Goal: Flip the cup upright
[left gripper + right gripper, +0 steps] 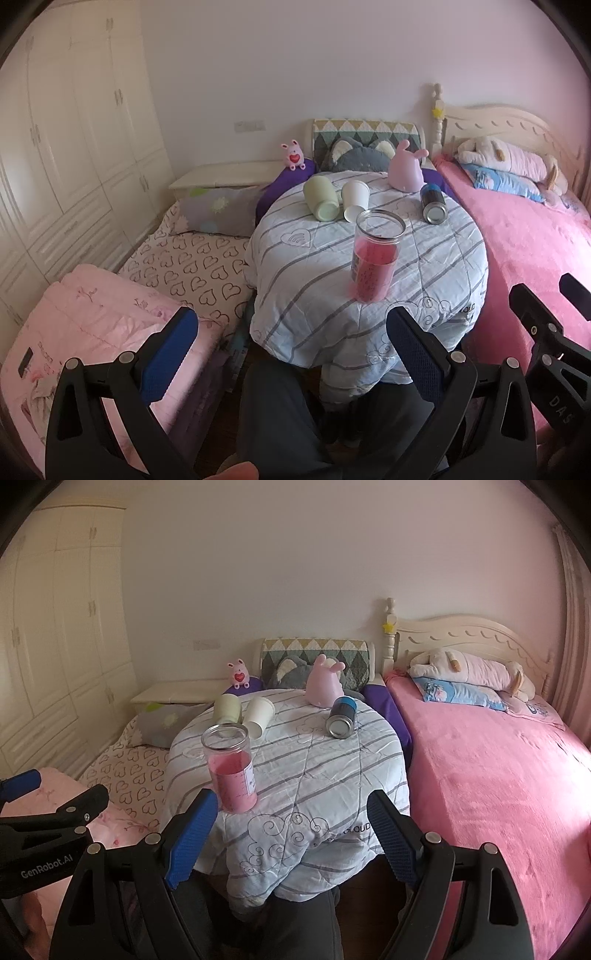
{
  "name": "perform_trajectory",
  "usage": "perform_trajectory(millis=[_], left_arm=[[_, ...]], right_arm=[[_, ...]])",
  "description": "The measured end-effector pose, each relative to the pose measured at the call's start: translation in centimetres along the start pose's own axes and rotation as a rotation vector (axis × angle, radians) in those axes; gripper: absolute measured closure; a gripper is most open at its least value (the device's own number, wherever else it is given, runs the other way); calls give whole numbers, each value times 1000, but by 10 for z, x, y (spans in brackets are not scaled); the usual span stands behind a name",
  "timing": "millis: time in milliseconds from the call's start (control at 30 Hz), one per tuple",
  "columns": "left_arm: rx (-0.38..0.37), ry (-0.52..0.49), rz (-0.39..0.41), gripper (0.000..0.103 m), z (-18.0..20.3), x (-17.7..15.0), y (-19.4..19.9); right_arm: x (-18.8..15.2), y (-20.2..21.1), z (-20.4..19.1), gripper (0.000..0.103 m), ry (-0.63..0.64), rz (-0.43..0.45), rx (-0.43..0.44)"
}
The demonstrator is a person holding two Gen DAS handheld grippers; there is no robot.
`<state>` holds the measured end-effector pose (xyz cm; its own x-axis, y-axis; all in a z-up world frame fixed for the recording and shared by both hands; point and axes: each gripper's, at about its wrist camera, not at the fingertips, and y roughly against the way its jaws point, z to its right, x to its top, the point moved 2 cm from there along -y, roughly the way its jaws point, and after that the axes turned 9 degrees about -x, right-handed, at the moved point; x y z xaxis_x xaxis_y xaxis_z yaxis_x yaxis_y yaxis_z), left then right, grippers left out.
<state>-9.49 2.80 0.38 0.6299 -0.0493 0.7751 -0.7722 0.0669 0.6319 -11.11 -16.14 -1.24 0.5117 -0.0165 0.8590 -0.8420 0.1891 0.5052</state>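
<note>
On a round table covered by a striped quilt [303, 288], a pale green cup [320, 197] and a white cup [354, 201] lie on their sides at the far edge, side by side. A dark can [433, 203] lies on its side to their right. A clear jar with pink contents [376, 254] stands upright nearer me. In the right wrist view the green cup [227, 709], white cup [258, 710], can [341, 716] and jar [231, 768] show again. My left gripper [291, 343] and right gripper [291, 830] are both open and empty, short of the table's near edge.
A pink toy [404, 171] stands at the table's back. A pink bed [498, 775] lies to the right, a heart-print mattress [188, 269] and pink folded quilt [92, 325] to the left. White wardrobes [66, 147] line the left wall. The person's dark-trousered legs [288, 424] are below.
</note>
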Motion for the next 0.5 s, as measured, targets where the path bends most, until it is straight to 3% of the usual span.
perform_trajectory(millis=[500], left_arm=[[4,-11,-12,0,0,-2,-4]], right_arm=[[-3,1,-7,19,7,-11,9]])
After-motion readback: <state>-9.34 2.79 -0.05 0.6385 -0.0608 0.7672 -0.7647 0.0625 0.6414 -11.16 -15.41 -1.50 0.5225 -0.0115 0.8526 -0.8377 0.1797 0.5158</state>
